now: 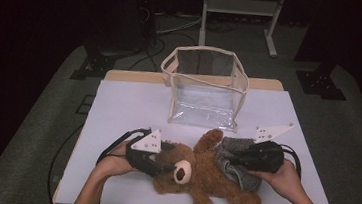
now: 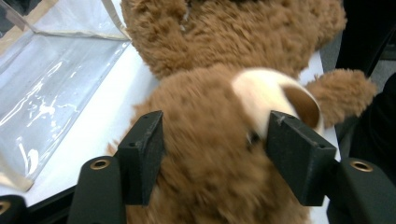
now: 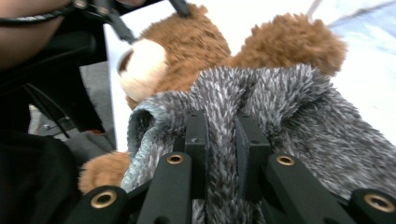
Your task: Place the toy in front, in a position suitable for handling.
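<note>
Near edge of the desk (image 1: 119, 101): teddy bear (image 1: 202, 177) lies across the white top, head toward the person's left, muzzle up, legs toward the right and front edge. One arm sticks up toward the bag.

Left tool (image 1: 155, 166) is at the bear's head. In the left gripper view (image 2: 212, 154) its jaws straddle the head, one block on each side of the brown fur, cream muzzle just beside the right-hand block. Partly open; the fur bulges between the blocks and meets them, but whether they actually press I can't tell. Left hand (image 1: 113, 163) grips the tool body from behind.

Right tool (image 1: 233, 160) is on the grey knit garment (image 1: 233, 162) bunched around the bear's torso. Right gripper view (image 3: 219, 154): jaws nearly together, pinching a fold of the grey fabric (image 3: 289, 116) between the pads. Firm hold on the knit, bear's muzzle and arm visible beyond it. Right hand (image 1: 284, 180) holds that tool from the right side.

Farther back, mid-desk: clear plastic bag (image 1: 205, 87) with beige trim, standing upright, mouth open at top, just behind the bear's raised arm, apart from it.

Beyond the desk: dark floor, cables, frame legs.
</note>
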### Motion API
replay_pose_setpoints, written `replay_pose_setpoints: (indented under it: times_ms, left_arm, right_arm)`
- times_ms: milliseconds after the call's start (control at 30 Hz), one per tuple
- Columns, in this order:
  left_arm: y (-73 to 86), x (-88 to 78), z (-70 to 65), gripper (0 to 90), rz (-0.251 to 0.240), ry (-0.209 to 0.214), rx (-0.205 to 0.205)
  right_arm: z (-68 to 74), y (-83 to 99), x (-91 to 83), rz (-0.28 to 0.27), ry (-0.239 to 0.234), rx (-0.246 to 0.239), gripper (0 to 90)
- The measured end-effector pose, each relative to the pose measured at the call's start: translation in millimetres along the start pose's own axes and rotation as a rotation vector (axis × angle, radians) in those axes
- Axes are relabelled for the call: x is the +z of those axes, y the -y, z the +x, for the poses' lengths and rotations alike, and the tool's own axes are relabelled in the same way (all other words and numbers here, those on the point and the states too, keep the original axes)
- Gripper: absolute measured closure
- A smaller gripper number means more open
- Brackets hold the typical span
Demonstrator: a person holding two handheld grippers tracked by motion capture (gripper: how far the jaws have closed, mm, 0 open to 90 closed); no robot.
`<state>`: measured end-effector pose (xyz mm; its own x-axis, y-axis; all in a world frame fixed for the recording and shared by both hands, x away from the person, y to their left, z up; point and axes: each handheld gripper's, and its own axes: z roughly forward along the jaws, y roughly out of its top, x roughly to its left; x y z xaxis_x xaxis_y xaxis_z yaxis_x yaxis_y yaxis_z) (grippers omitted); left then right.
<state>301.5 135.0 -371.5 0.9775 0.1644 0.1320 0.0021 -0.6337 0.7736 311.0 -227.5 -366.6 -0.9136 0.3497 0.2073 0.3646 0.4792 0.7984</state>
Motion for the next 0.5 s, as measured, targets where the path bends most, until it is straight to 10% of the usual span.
replay_pose_setpoints:
  times_ms: [300, 500]
  left_arm:
    - [17.9, 2.9, 6.6, 24.6, 0.037, -0.034, -0.045]
    - [23.0, 15.1, 9.9, 30.3, 0.040, -0.044, -0.055]
  right_arm:
    - [-32.7, 9.4, -3.9, -0.068, 0.042, 0.106, 76.8]
    - [-9.2, -5.8, 2.1, -0.077, 0.030, 0.024, 76.9]
